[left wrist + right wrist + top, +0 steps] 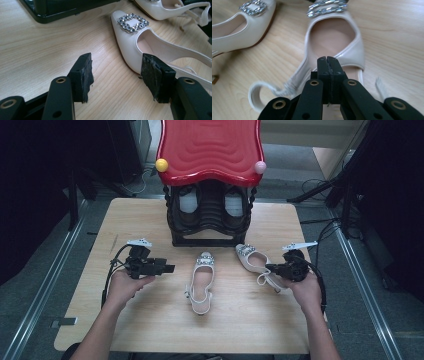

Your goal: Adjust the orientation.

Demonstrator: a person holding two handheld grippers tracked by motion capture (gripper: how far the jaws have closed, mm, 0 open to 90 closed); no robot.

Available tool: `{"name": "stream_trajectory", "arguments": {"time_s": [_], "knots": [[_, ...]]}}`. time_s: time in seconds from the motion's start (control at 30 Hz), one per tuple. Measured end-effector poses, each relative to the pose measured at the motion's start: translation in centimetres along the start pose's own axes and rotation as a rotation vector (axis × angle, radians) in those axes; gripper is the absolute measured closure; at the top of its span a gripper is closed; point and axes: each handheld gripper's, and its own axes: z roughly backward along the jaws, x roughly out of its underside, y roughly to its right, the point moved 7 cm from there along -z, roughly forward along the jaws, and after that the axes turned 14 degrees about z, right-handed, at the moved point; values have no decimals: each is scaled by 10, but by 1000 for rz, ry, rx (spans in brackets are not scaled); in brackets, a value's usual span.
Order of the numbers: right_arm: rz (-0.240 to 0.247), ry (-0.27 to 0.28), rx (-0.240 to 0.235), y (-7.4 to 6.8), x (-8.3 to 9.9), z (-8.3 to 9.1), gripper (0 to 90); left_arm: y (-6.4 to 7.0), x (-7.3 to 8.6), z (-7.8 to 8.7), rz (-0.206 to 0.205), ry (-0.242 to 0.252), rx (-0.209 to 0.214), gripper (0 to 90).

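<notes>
The table (150, 330) is being viewed from above, facing forward. Both white shoes (140, 47) are being seen close, low, by each gripper view.

Right claw (328, 60) hides what it pinches, perhaps the shoe (334, 40).

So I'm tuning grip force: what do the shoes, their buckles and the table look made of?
Left shoe, right shoe: cream, smooth and glossy, likely patent or faux leather. Buckle: faceted sparkle, probably rhinestones in metal. Table: pale wood grain, matte, perhaps laminate.
</notes>
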Motion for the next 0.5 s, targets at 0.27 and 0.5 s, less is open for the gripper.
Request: {"name": "stream_trajectory", "arguments": {"time_s": [0.27,0.5], "knots": [[-11,23,-11,-8,-4,0,891,0,-1,-2,-1,3,7,429],[-22,95,55,-5,-15,16,837,1,0,-2,-3,-4,6,429]]}}
